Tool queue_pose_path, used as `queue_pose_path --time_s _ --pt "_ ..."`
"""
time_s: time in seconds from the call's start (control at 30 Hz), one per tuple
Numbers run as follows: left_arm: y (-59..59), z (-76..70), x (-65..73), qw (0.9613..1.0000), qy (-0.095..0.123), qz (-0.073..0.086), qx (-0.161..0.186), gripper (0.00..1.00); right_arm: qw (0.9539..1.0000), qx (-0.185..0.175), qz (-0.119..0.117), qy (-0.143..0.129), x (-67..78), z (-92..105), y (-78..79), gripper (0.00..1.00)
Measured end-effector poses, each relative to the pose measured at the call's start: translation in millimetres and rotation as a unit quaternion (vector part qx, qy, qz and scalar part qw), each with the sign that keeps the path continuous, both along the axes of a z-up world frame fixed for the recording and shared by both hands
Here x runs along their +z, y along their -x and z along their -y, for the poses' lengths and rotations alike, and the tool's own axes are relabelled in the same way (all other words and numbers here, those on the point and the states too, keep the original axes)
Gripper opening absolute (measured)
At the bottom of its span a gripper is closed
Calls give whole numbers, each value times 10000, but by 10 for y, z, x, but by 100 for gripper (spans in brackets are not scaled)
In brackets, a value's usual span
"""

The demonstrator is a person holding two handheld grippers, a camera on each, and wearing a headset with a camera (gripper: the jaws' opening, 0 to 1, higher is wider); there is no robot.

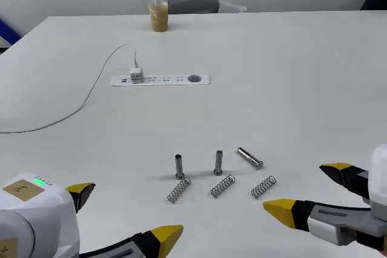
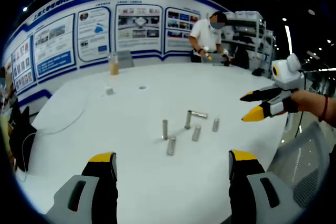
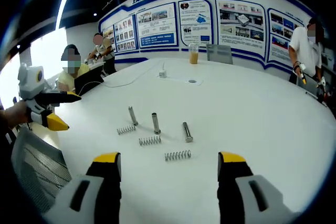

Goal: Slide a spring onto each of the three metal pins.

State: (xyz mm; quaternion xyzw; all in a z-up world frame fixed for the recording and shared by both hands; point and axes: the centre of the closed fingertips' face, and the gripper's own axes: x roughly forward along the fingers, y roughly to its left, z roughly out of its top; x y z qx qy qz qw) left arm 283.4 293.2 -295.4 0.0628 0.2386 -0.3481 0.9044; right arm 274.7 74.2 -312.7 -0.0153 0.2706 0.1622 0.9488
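Pins (image 1: 218, 162), three, on table (image 1: 290, 89): left and middle upright, right one lying flat. Springs (image 1: 222, 185), three, loose in a row just in front of the pins, each apart from its pin. Left gripper (image 1: 124, 212): jaws wide, empty. Right gripper (image 1: 307, 187): jaws wide, empty. Cup (image 1: 159, 13), far edge, apparently iced coffee. Power strip (image 1: 160, 80), mid-table.

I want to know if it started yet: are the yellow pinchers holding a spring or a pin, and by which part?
Nothing is held. The left gripper and right gripper are both open and empty, away from the springs and pins.
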Motion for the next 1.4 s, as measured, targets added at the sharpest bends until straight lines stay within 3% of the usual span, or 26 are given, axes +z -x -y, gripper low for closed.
queue_pose_path --time_s 0.87,1.4 --pt "27 59 -87 10000 -16 -59 -40 88 9997 213 -52 94 -105 31 -535 65" --pt "45 86 -119 9999 -26 -103 -71 87 9990 398 -78 173 -241 -20 -894 48"
